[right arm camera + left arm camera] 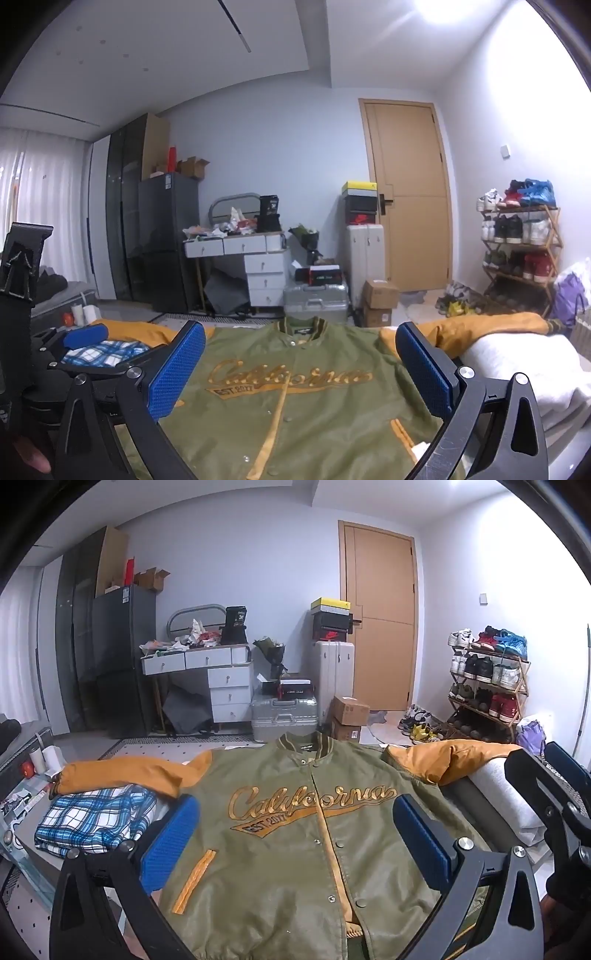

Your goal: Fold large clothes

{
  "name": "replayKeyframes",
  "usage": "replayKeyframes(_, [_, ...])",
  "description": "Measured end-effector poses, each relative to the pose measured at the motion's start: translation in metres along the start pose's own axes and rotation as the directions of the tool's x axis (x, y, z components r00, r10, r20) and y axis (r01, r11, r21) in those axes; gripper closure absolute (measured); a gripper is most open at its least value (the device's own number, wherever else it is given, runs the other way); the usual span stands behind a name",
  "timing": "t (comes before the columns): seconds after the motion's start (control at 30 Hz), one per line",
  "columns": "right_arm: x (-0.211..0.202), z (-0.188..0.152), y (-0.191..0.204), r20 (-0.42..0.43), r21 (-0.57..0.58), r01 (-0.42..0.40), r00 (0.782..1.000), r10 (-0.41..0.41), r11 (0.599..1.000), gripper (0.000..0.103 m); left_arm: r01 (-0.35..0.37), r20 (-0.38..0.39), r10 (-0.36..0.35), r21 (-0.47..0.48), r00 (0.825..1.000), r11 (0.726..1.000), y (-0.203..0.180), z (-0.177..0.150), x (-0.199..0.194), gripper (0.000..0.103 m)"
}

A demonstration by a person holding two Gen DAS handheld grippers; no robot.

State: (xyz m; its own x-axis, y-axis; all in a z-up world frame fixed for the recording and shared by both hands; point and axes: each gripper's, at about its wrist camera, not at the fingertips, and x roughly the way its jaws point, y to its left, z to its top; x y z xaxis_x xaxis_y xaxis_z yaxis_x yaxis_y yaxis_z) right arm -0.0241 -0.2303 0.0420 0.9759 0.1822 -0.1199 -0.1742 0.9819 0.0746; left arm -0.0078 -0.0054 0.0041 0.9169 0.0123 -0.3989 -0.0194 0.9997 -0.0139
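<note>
Left wrist view: we see the olive jacket (295, 842) spread flat, front up, snapped shut, collar pointing away from us, orange sleeves out to both sides. Left gripper (295, 834) hovers above its chest, jaws spread wide, nothing between the blue pads (170, 845). Folded plaid cloth (96, 819) lies just beside the left sleeve; white foam roll (509, 797) under the right one.

Right wrist view: right gripper (301, 373) over the same jacket (295, 406), jaws spread wide, empty. The left gripper (86, 338) shows at far left, near the plaid cloth (105, 352).
</note>
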Motion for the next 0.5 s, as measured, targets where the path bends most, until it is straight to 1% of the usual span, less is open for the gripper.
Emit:
replayKeyframes(0.1, [-0.0011, 0.0006, -0.0020, 0.008, 0.020, -0.010, 1.000, 0.010, 1.000, 0.000, -0.004, 0.001, 0.004, 0.003, 1.000, 1.000, -0.0004, 0.0010, -0.0004, 0.001])
replayKeyframes(0.2, [0.0011, 0.0014, -0.0032, -0.014, 0.035, 0.000, 1.000, 0.000, 0.999, 0.000, -0.002, 0.001, 0.002, 0.006, 1.000, 1.000, -0.0009, 0.0003, -0.0005, 0.001])
replayKeyframes(0.4, [-0.0001, 0.0017, -0.0054, -0.018, 0.058, -0.027, 0.999, 0.028, 0.998, 0.000, -0.005, -0.001, 0.005, 0.012, 1.000, 1.000, -0.0020, -0.0013, 0.0008, 0.001])
replayKeyframes(0.5, [0.0006, 0.0026, -0.0054, -0.030, 0.062, -0.020, 0.999, 0.022, 0.998, 0.000, -0.009, -0.010, 0.009, 0.016, 1.000, 1.000, -0.0032, -0.0026, 0.0043, 0.001])
